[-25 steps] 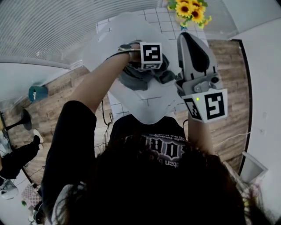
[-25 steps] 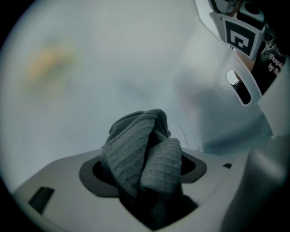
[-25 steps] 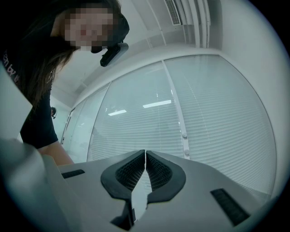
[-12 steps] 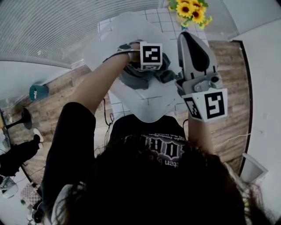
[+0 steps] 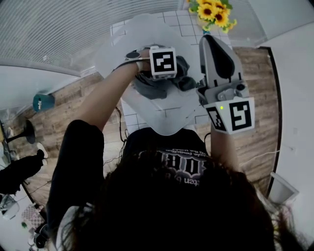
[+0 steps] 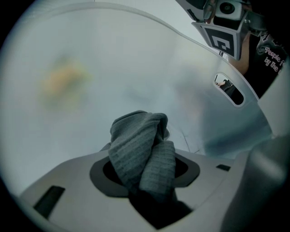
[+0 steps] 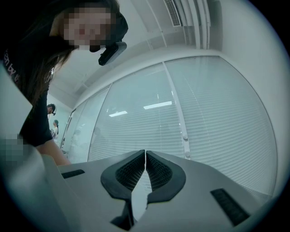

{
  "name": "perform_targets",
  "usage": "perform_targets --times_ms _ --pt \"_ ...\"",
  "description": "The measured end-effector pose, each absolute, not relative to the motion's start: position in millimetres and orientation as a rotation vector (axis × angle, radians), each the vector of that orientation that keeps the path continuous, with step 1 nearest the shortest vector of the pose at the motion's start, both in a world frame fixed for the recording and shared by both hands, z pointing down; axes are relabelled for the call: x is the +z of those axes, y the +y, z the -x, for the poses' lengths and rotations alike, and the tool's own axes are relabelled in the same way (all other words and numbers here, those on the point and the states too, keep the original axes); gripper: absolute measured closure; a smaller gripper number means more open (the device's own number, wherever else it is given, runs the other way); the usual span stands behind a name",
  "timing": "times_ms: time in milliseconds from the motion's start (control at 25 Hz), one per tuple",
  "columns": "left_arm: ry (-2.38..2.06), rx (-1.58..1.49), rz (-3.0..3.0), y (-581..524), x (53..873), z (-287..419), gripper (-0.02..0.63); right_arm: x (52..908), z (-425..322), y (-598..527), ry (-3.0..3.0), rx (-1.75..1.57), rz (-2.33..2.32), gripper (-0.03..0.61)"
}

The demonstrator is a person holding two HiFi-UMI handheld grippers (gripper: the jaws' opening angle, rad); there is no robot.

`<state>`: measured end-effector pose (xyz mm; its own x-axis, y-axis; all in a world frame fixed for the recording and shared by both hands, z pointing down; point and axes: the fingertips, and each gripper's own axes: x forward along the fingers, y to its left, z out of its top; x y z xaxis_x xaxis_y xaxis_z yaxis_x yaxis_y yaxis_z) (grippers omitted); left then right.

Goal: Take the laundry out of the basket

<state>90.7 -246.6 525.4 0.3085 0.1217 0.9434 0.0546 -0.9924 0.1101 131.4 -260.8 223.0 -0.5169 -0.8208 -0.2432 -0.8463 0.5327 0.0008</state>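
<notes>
A crumpled grey knitted cloth [image 6: 138, 145] lies inside the translucent white laundry basket [image 6: 90, 68]. My left gripper [image 6: 145, 167] is down in the basket, its jaws closing on the cloth, which bunches up between the pads. From the head view the left gripper [image 5: 159, 81] reaches into the basket [image 5: 167, 125], its marker cube above the grey cloth [image 5: 149, 89]. My right gripper [image 5: 210, 41] is held up beside the basket's right rim, outside it. In its own view the right gripper [image 7: 145, 156] is shut on nothing, aimed at the blinds.
Sunflowers [image 5: 211, 12] stand beyond the basket. A curved window with blinds [image 5: 59, 34] runs along the left. A teal object [image 5: 41, 103] sits on the wooden floor [image 5: 255, 132] at the left. The basket wall has a handle slot [image 6: 229, 88]. A person [image 7: 52, 111] stands far off.
The left gripper's marker cube has shifted slightly left over the cloth in the basket. The right gripper has stayed where it was.
</notes>
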Motion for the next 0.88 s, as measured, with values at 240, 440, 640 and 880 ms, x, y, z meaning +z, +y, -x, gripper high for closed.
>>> perform_targets --times_ms 240,440,640,880 --pt "0.043 1.758 -2.561 -259.9 507.4 -90.3 0.411 219.5 -129.8 -261.7 2.560 0.185 1.404 0.551" --pt "-0.033 1.694 -2.594 -261.4 490.2 -91.7 0.411 215.9 -129.1 -261.3 2.558 0.197 1.395 0.551" --pt "-0.149 1.620 -2.613 -266.8 469.0 -88.2 0.411 213.8 -124.9 -261.9 2.566 0.199 1.375 0.551" --pt "-0.239 1.506 -2.696 -269.8 431.8 -87.2 0.411 212.2 -114.1 -264.8 2.600 0.198 1.340 0.551"
